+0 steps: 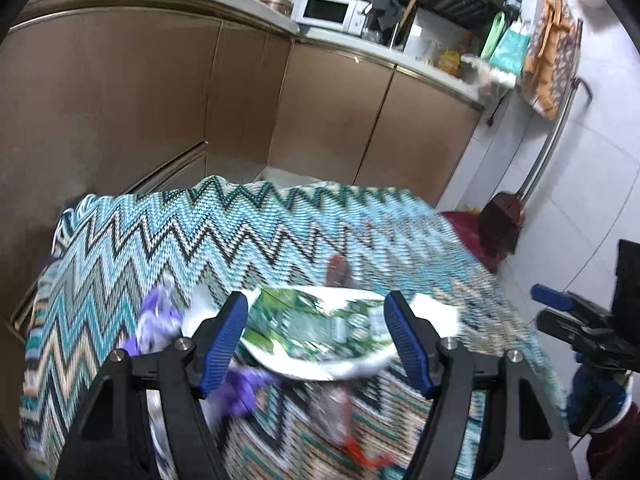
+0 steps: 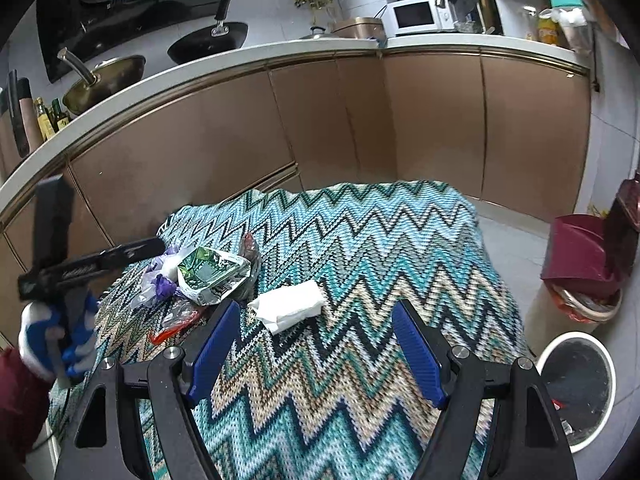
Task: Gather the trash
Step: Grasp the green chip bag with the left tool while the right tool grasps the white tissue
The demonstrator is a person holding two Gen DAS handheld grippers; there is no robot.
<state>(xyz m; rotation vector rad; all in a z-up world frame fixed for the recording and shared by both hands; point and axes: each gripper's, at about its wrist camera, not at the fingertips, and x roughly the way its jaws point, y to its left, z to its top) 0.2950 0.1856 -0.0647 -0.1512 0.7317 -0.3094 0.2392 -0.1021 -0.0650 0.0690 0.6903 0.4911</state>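
Note:
A table under a zigzag teal cloth [image 2: 360,248] holds trash. A green and white foil wrapper [image 2: 212,274] lies at the left, with a purple and white wrapper [image 2: 160,282], a red and clear wrapper [image 2: 180,318] and a dark wrapper [image 2: 250,248] around it. A folded white tissue [image 2: 290,304] lies nearer the middle. My left gripper [image 1: 318,330] is open, its blue fingers on either side of the green wrapper [image 1: 316,328], just above it. My right gripper [image 2: 318,344] is open and empty above the cloth, near the tissue. The left wrist view is blurred.
A white bin with a black liner [image 2: 576,388] stands on the floor at the right of the table. A dark red dustpan and broom [image 2: 584,256] stand behind it. Brown kitchen cabinets [image 2: 400,120] run along the far side, with pans and a microwave [image 2: 416,14] on the counter.

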